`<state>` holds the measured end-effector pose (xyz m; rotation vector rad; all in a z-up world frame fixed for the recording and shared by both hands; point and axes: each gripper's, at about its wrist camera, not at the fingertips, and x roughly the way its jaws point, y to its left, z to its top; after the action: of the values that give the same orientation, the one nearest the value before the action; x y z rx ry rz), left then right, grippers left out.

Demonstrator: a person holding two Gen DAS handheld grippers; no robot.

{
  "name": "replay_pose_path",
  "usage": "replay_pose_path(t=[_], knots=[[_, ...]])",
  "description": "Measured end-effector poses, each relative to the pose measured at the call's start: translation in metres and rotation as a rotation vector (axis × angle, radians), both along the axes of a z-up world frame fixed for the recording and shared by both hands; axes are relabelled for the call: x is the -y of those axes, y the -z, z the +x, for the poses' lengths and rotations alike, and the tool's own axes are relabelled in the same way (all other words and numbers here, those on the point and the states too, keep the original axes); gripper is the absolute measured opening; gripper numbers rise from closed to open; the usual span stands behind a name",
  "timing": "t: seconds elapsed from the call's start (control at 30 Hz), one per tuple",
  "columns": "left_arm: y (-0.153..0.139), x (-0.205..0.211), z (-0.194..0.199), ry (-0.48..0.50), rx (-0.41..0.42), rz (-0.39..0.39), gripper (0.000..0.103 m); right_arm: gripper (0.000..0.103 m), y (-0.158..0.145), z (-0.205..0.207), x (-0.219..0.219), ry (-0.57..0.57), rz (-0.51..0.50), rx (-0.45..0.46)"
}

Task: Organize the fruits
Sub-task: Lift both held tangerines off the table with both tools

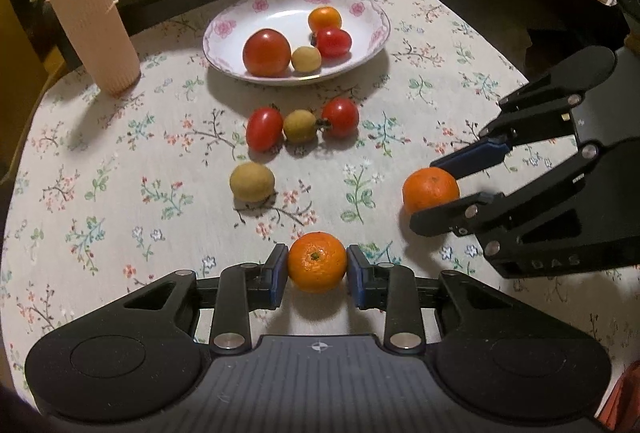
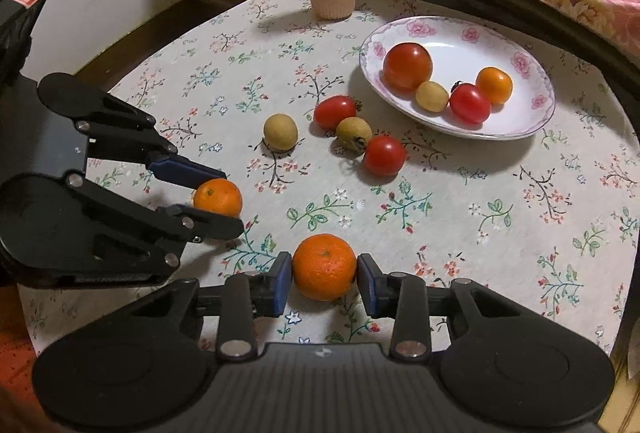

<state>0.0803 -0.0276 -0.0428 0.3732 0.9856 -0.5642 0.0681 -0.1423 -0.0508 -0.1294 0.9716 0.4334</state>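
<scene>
Both tongs were down on the floral-clothed worktop (image 1: 120,161), each pinching one mandarin. Left tongs (image 1: 317,269): blue pads (image 1: 276,275) pressed against either side of the left mandarin (image 1: 317,262), stem scar facing up, fruit resting on the cloth. In the right wrist view the same left tongs (image 2: 214,199) came in from the left edge, the fruit (image 2: 218,197) caught between upper and lower finger.

Right tongs (image 2: 324,273): pads closed on the right mandarin (image 2: 324,267), which also sat on the cloth. My left camera showed those tongs (image 1: 434,193) entering from the right, with that mandarin (image 1: 430,191) clamped between the fingers. The two held fruits lay near each other at the near edge of the worktop.

Loose on the cloth, farther out: one longan (image 1: 252,182) alone, then a row of cherry tomato (image 1: 264,129), second longan (image 1: 300,126) and second cherry tomato (image 1: 340,117), touching or nearly so.

Beyond them stood the pink-flowered plate (image 1: 360,13), which held a large tomato (image 1: 267,52), a small longan (image 1: 306,59), a red cherry tomato (image 1: 333,42) and a small orange fruit (image 1: 325,19). A ribbed beige cylinder (image 1: 90,13) stood upright left of the plate.
</scene>
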Motion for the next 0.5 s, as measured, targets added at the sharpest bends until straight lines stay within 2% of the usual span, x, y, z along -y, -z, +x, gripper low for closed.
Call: replay_pose_path(t=[0.5], knots=[[0.009, 0.001, 0.001, 0.016, -0.03, 0.027, 0.041, 0.037, 0.01, 0.004, -0.001, -0.016, -0.011, -0.025]])
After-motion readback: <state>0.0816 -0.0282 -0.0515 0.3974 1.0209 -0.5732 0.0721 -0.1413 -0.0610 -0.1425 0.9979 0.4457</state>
